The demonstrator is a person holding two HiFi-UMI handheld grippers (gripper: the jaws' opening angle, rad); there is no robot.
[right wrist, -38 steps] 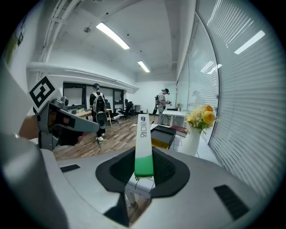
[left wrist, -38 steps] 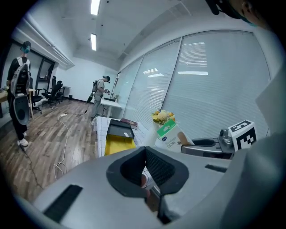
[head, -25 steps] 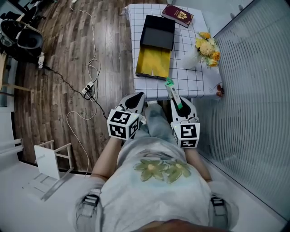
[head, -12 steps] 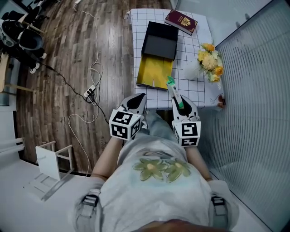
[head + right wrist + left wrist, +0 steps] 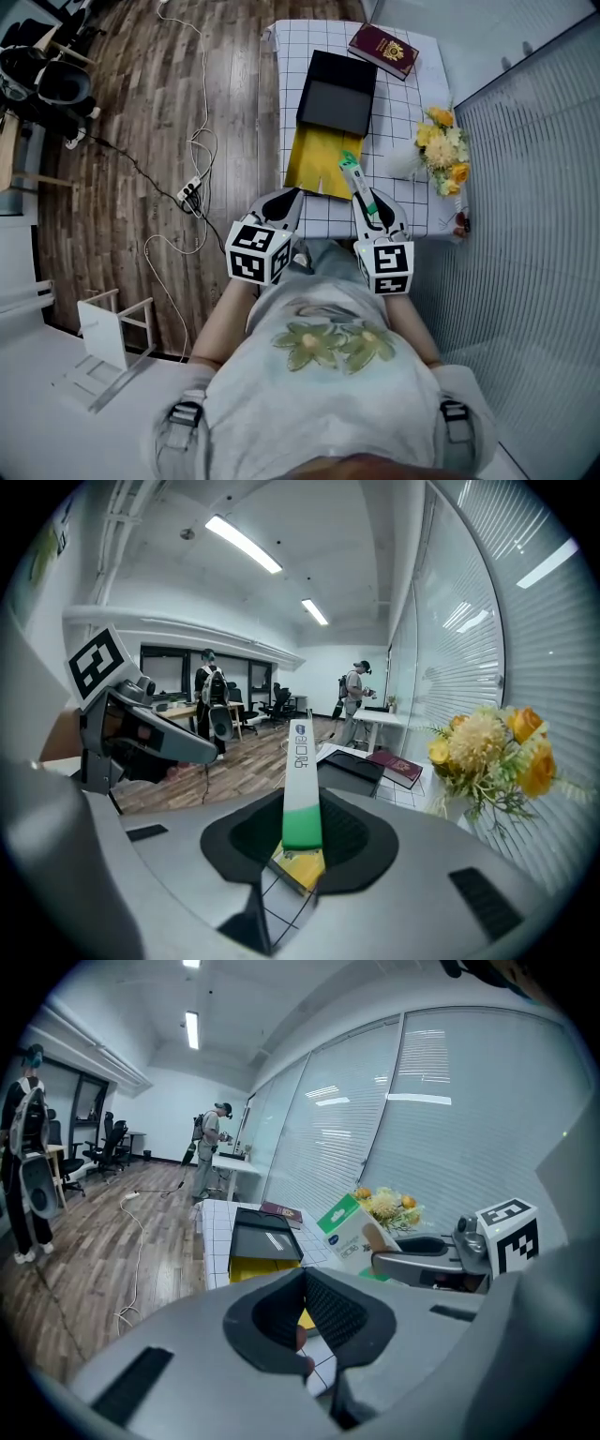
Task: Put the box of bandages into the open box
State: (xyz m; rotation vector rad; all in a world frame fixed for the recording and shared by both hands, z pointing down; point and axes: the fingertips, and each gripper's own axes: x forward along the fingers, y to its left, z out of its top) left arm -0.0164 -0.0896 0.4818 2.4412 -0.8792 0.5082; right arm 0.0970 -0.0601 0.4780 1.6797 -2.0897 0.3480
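bandage box (image 5: 354,178) sitting further forward than second ago, now hovering over near edge of checkered table (image 5: 405,112), just beside open box (image 5: 336,92). slim, white, green end. right gripper (image 5: 372,204) clamping green end; left gripper (image 5: 281,202) staying pinched together, carrying nothing.

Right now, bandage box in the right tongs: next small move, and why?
Probably ease the right tongs forward and a little left. They're shut on the bandage box, which in the head view sits beside the open box's near right corner, not over its opening.
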